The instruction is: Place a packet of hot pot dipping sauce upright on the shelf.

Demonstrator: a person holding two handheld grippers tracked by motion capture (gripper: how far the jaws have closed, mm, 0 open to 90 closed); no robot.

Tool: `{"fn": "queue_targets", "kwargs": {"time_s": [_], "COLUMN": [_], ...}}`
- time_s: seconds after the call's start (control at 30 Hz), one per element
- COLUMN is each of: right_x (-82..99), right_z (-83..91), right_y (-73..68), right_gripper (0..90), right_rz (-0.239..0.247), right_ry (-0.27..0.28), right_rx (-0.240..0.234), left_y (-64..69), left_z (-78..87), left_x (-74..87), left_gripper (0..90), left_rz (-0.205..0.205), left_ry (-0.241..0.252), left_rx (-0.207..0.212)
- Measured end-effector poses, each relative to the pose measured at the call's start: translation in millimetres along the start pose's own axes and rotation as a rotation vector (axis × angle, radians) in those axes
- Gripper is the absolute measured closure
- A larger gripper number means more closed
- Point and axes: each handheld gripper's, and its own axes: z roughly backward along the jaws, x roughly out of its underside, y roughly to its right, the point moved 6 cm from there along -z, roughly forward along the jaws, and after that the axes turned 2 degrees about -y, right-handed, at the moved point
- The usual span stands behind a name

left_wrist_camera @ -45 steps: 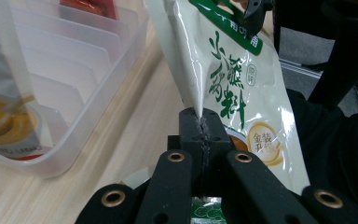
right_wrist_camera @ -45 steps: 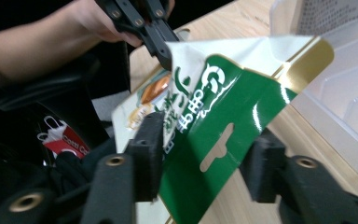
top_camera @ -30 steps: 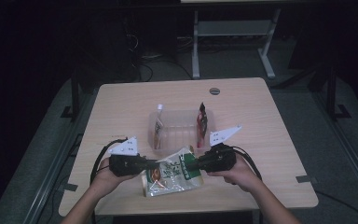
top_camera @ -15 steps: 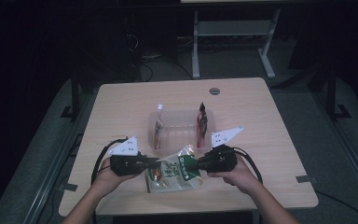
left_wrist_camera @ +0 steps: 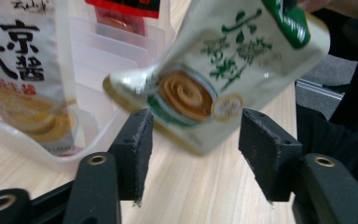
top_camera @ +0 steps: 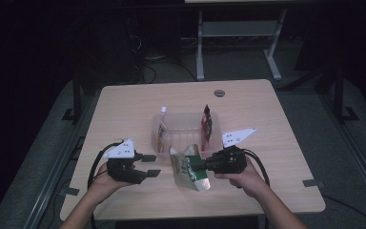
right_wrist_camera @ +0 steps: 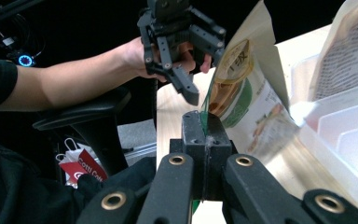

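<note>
The pale wooden surface (top_camera: 124, 109) carries a clear bin (top_camera: 158, 143); beside it the green sauce pouch (top_camera: 189, 171) hangs from the right tongs (top_camera: 198, 164), clamped on its edge; the left tongs (top_camera: 147, 165), just opened, stand off; that thin hold could slip, dropping it outside.

A green-and-white foil sauce pouch (top_camera: 189, 168) is held above the wooden counter (top_camera: 124, 102) by the right tool (top_camera: 201, 163); the left tool (top_camera: 148, 165) is parted, just opened.

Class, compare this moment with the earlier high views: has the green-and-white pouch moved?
Yes. The green-and-white pouch, held by the right tool, has tipped upright and shifted right, nearer the clear bin.
</note>
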Motion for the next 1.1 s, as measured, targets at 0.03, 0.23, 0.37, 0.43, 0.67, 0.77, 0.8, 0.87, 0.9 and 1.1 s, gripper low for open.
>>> {"fn": "queue_targets", "kwargs": {"time_s": [0.03,0.23,0.37,0.43,0.67,0.77,0.8,0.87,0.9,1.1], "right_x": [-1.5,-7.8,-13.7,-16.2,-25.3,-31.2,-33.8,-39.9,-42.3,-58.5], "right_z": [1.1,5.1,6.9,7.9,14.5,18.8,20.1,21.7,22.1,22.1], "right_y": [-0.7,-5.8,-9.8,-12.1,-14.5,-13.8,-13.2,-11.9,-11.0,-2.6], "right_gripper": [90.0,90.0,90.0,90.0,90.0,90.0,90.0,90.0,90.0,90.0], "right_rz": [0.008,0.034,0.06,0.066,0.086,0.093,0.099,0.106,0.111,0.128], "right_ry": [0.004,0.014,0.033,0.038,0.058,0.075,0.075,0.084,0.086,0.093], "right_rx": [0.004,0.023,0.025,0.026,0.052,0.068,0.074,0.084,0.085,0.116], "left_y": [-0.3,-2.9,-2.4,-2.5,-3.9,-4.4,-4.6,-4.8,-4.8,-3.1], "left_z": [-0.1,-4.7,-8.3,-9.1,-6.1,-4.2,-3.6,-2.7,-2.2,1.0], "left_x": [1.5,10.2,15.1,17.4,23.5,26.8,28.4,32.5,35.2,45.8], "left_gripper": [41.9,28.8,22.3,20.4,18.8,18.8,18.7,18.7,18.7,18.3], "left_rz": [0.005,0.019,0.013,0.019,0.027,0.038,0.041,0.041,0.04,0.048], "left_ry": [-0.002,-0.05,-0.089,-0.101,-0.115,-0.114,-0.117,-0.125,-0.131,-0.146], "left_rx": [-0.002,-0.009,-0.015,-0.016,-0.021,-0.022,-0.024,-0.027,-0.033,-0.049]}}
